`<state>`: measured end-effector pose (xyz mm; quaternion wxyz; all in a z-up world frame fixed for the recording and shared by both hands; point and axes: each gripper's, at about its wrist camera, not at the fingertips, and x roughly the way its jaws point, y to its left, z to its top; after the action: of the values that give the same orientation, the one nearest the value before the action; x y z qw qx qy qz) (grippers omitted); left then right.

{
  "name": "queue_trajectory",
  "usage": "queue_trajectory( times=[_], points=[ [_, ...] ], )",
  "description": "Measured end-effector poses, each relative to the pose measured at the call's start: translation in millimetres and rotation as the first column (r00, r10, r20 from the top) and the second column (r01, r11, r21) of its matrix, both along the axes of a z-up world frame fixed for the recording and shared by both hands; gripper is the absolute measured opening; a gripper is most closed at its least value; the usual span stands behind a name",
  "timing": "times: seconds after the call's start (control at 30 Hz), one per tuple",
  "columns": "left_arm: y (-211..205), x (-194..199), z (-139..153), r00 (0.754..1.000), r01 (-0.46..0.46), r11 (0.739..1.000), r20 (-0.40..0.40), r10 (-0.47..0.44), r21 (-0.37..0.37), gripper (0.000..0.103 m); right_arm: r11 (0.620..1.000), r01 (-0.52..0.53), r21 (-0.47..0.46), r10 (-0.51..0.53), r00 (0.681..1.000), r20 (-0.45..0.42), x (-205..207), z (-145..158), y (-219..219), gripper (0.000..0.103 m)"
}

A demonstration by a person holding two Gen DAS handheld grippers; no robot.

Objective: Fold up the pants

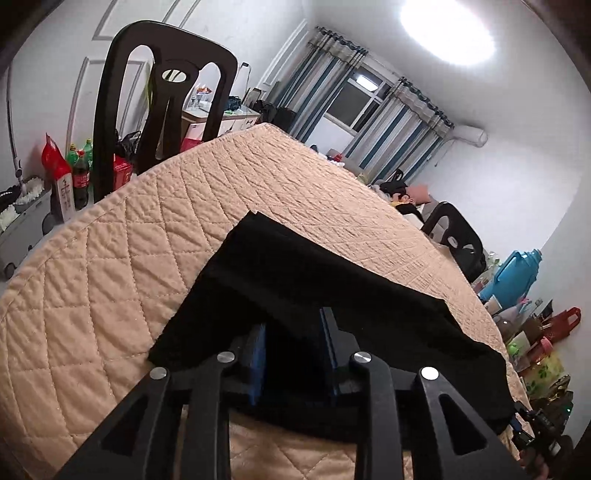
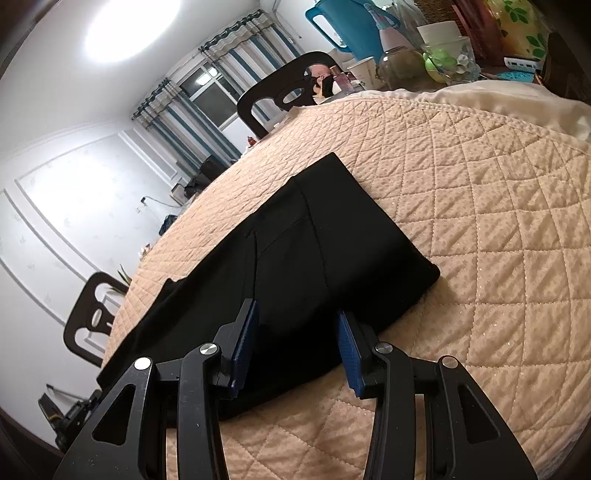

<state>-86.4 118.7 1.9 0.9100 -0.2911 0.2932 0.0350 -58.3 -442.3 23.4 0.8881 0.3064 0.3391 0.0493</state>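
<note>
The black pants [image 1: 303, 273] lie flat on a beige quilted table cover [image 1: 110, 280]. My left gripper [image 1: 295, 325] is open, its blue-padded fingers straddling the near edge of the cloth, with fabric draped over the tips. In the right wrist view the pants [image 2: 332, 240] lie as a long band with a squared far end. My right gripper [image 2: 297, 317] is open, its fingers resting over the near edge of the pants, nothing pinched. The other gripper shows at the far corner in each view.
A black chair [image 1: 162, 103] stands behind the table, another [image 1: 458, 236] at the right. Bottles and a red bag [image 1: 70, 173] sit on the floor. A blue jug [image 2: 343, 26], cups and jars crowd the table's far end in the right wrist view.
</note>
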Motion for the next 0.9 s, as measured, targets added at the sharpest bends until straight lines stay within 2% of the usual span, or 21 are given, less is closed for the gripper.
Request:
queue_trajectory(
  times=[0.17,0.2,0.23,0.27,0.43,0.57,0.67,0.73,0.83,0.9],
  points=[
    [1,7,0,1.0,-0.005,1.0,-0.022,0.005,-0.001,0.027,0.999,0.023,0.044,-0.023,1.0,0.018,-4,0,-7,0.043],
    [-1,7,1,1.0,-0.005,1.0,-0.02,0.005,0.007,0.023,0.998,0.025,0.051,-0.026,1.0,0.017,-4,0,-8,0.043],
    [-3,8,4,1.0,-0.002,1.0,-0.019,0.002,0.022,0.014,0.998,0.03,0.06,-0.031,0.999,0.019,-4,0,-9,0.043],
    [-5,9,6,1.0,0.001,0.999,-0.019,0.0,0.034,0.011,0.997,0.034,0.065,-0.035,0.999,0.022,-5,0,-10,0.043],
    [-7,10,14,1.0,0.011,0.998,0.004,-0.012,0.065,0.007,0.996,0.056,0.065,-0.058,0.998,0.024,-2,2,-12,0.043],
    [-7,12,16,1.0,0.016,0.997,0.011,-0.017,0.073,0.006,0.993,0.114,0.035,-0.115,0.993,0.01,3,5,-17,0.042],
    [-7,13,16,1.0,0.022,0.997,0.01,-0.022,0.075,0.005,0.991,0.135,-0.006,-0.135,0.991,-0.004,4,6,-20,0.022],
    [-6,11,18,1.0,0.019,0.997,0.012,-0.02,0.072,0.005,0.992,0.123,0.009,-0.123,0.992,-0.003,3,6,-23,0.018],
    [0,1,26,0.999,0.015,1.0,0.03,-0.016,0.018,0.005,0.993,0.109,0.041,-0.11,0.993,0.032,-7,17,-27,0.009],
    [0,-9,33,0.999,0.014,1.0,0.044,-0.015,0.012,0.005,0.995,0.093,0.033,-0.095,0.993,0.063,-15,31,-27,0.009]
  ],
)
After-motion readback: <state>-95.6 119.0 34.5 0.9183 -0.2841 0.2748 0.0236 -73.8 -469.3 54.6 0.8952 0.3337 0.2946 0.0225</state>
